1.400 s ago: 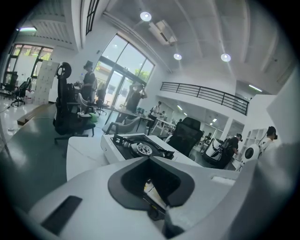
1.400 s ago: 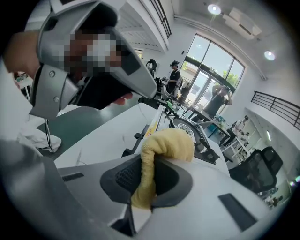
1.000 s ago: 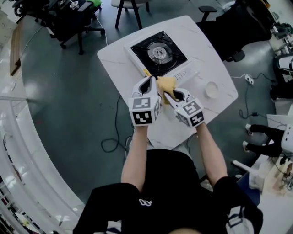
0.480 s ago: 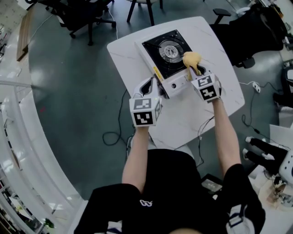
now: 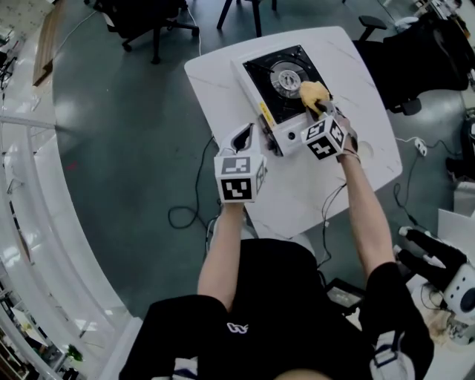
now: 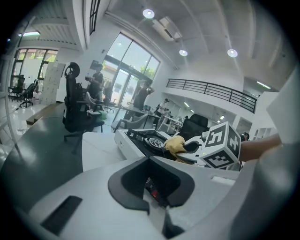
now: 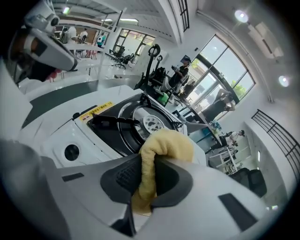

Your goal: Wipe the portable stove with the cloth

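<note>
The portable stove point(image 5: 280, 80) is white with a black top and round burner, and stands at the far side of the white table point(image 5: 297, 194). A yellow cloth point(image 5: 313, 92) rests on the stove's near right edge, and my right gripper point(image 5: 320, 108) is shut on it. In the right gripper view the cloth point(image 7: 164, 144) bulges out of the right gripper point(image 7: 145, 180) just above the stove top point(image 7: 112, 126). My left gripper point(image 5: 249, 129) hovers at the stove's front left corner, shut with nothing in it. The left gripper view shows the left gripper point(image 6: 154, 187) before the stove point(image 6: 140, 139) and cloth point(image 6: 176, 143).
Black office chairs stand beyond the table at the far left point(image 5: 141, 15) and at the right point(image 5: 415, 59). A dark cable point(image 5: 185, 215) loops over the grey floor left of the table. The stove's front panel carries a round knob point(image 7: 71, 151).
My right gripper has carried the cloth from the table in front of the stove up onto the stove's right side. The left gripper has stayed by the stove's front left corner.
</note>
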Tool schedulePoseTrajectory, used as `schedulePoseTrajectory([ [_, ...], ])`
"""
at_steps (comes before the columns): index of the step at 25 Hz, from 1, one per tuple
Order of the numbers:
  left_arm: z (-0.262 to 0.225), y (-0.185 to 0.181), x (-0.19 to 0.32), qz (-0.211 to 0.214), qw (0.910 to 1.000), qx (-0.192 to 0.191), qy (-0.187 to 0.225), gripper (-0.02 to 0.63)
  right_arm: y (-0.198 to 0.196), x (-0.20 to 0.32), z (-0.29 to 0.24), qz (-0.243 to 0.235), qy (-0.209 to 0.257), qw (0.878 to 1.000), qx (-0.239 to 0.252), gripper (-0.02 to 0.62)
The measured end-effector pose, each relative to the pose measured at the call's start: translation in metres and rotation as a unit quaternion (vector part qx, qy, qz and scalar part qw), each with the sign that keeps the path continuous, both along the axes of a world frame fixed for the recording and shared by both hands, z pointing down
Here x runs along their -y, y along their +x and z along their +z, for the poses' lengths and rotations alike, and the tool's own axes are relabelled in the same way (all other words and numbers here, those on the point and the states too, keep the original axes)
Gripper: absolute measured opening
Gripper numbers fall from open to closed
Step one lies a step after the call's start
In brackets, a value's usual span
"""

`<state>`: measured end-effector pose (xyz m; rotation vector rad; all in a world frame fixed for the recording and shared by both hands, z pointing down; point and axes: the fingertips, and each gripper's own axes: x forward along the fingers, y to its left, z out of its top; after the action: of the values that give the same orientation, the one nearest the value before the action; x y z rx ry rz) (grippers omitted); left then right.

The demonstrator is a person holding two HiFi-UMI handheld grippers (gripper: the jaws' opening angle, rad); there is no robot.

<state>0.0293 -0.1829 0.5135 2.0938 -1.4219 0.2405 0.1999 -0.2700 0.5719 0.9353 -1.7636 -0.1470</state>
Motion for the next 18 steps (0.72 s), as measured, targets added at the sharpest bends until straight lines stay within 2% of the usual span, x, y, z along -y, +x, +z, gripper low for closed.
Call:
schedulePoseTrajectory([
  [11,-0.008,-0.011,-0.021,0.033,0.9994,0.003,0.005,-0.006,-0.056,-0.031,0.002,0.014,-0.007,0.999,0.033,0.025],
  [14,-0.008,-0.010,-0.026,0.032,0.9994,0.006,0.006,-0.006,-0.064,-0.039,0.002,0.023,-0.001,0.998,0.057,0.025],
  [18,-0.016,-0.014,-0.031,0.022,0.9995,0.018,0.012,-0.006,-0.067,-0.049,0.002,0.037,-0.015,0.994,0.099,0.029],
])
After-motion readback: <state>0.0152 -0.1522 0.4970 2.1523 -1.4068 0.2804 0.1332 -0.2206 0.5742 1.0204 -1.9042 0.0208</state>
